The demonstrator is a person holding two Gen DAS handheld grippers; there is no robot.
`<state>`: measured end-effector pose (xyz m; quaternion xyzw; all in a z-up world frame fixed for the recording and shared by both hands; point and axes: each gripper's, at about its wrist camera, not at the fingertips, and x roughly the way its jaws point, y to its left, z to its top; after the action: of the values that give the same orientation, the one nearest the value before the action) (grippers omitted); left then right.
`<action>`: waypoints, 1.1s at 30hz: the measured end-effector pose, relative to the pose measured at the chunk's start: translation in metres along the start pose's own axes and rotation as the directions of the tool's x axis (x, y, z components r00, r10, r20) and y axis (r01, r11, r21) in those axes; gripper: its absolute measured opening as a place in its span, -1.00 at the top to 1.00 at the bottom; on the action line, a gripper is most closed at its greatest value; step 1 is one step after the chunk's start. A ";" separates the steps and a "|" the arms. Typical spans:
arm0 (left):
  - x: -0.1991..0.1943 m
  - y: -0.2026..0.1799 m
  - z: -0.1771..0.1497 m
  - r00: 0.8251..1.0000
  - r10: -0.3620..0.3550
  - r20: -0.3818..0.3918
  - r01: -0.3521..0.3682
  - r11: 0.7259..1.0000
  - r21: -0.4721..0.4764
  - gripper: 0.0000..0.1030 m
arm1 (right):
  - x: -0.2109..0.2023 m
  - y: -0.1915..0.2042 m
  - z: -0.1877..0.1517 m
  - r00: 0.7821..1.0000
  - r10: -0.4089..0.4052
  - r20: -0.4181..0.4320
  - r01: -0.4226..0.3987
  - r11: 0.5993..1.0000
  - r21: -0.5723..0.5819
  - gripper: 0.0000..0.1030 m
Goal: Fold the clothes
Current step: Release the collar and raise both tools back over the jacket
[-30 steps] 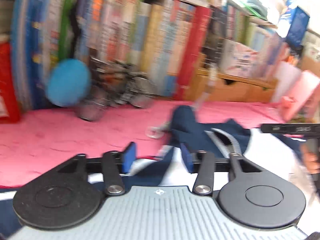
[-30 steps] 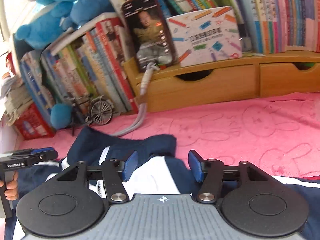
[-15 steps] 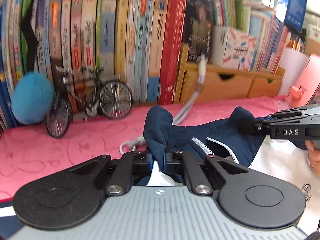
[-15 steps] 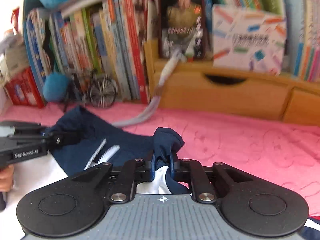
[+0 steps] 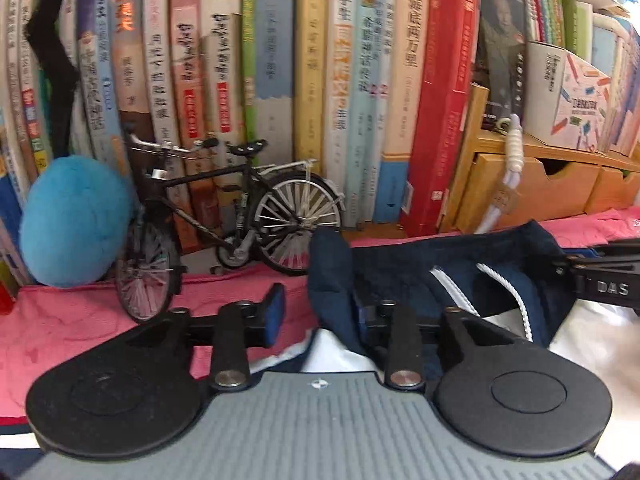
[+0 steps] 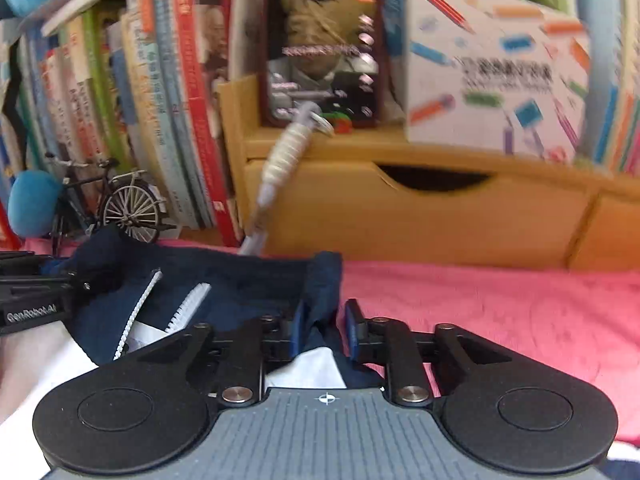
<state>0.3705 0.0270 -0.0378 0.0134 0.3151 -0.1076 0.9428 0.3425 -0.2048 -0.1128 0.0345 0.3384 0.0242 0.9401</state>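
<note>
A long row of upright books (image 5: 304, 80) with coloured spines is seen filling the background, standing on a surface covered by a pink towel-like cloth (image 6: 500, 312) embossed with faint figures. Beside the books, a light wooden drawer unit (image 6: 440, 216) with curved finger cut-outs is set against the back, and a white cardboard box printed with coloured pencils (image 6: 492, 72) is placed on top of it next to a propped dark phone (image 6: 324, 40), from which a white cable (image 6: 280, 160) is led down to the cloth. The task's thing, a navy blue and white zip-front garment (image 6: 240, 284), is spread on the pink cloth in front of the drawer unit, its white zipper teeth exposed and its collar edge raised between the two tools. A round blue plush shape (image 5: 76, 224) is seen at the left end of the books, just beside a small black model bicycle (image 5: 232, 224) with spoked wheels. The left gripper (image 5: 316, 312) is held with its blue-padded fingers apart, a navy corner of the garment draped over the right-hand finger. The right gripper (image 6: 322, 322) is held slightly parted, a narrow fold of the navy fabric standing loosely between its pads.
</note>
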 end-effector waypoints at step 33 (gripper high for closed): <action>-0.258 0.014 -0.139 0.955 0.265 0.130 -0.281 0.952 0.123 -0.23 | -0.335 -0.145 -0.206 0.912 -0.386 0.136 0.398 0.915 -0.072 -0.32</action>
<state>0.0908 0.1042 0.0044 0.1171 0.2486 0.0013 0.9615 -0.0434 -0.3622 -0.0705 -0.0790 0.2803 -0.1505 0.9448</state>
